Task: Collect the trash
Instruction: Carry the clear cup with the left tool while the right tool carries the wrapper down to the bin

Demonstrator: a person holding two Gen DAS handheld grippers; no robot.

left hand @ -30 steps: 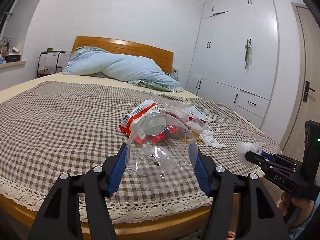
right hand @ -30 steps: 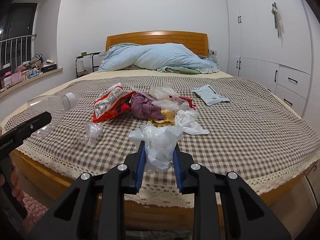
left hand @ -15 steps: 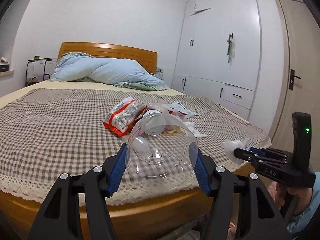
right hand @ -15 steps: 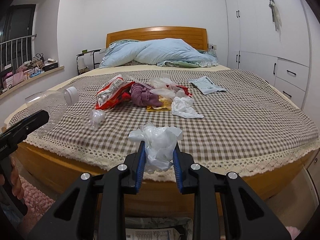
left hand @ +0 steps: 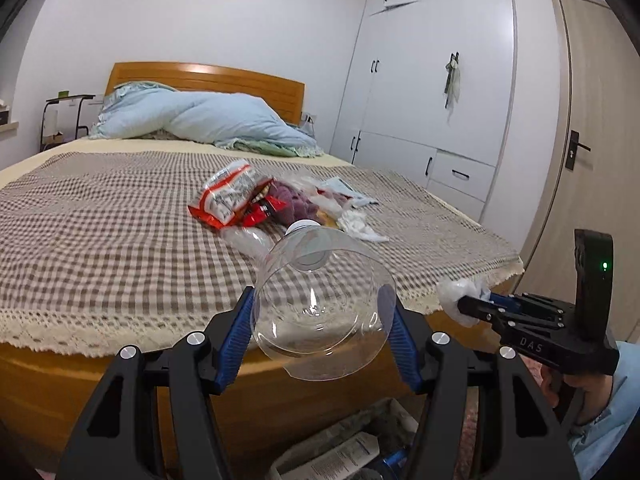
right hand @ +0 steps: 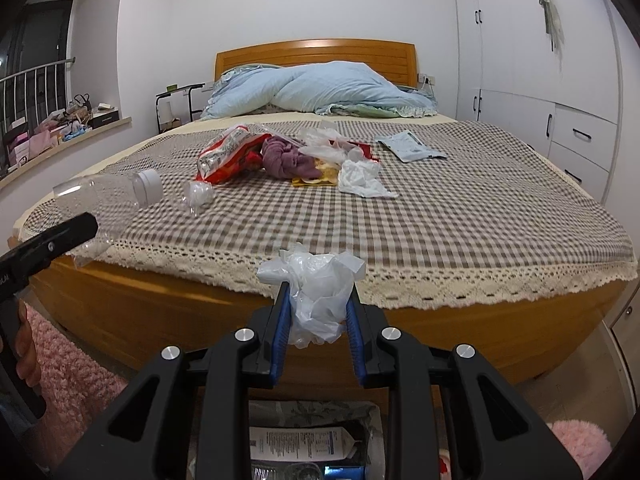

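From our left wrist, the left gripper (left hand: 324,320) clamps a clear plastic bottle (left hand: 320,296) at the bed's (left hand: 100,248) foot, snack wrappers (left hand: 228,200) heaped beyond; "DAS" marks the right gripper (left hand: 460,306). From our right wrist, its jaws pinch a crumpled plastic bag (right hand: 316,296) above a bin (right hand: 304,444) of printed packaging, text unreadable.

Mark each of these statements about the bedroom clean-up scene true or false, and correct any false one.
1. The left gripper holds a clear plastic bottle. True.
2. The right gripper is empty. False: it grips a crumpled white plastic bag.
3. A red snack wrapper lies on the checked bedspread. True.
4. The purple cloth lies on the floor. False: it is on the bed among the litter.
5. The bottle has no cap. False: a white cap is on it.
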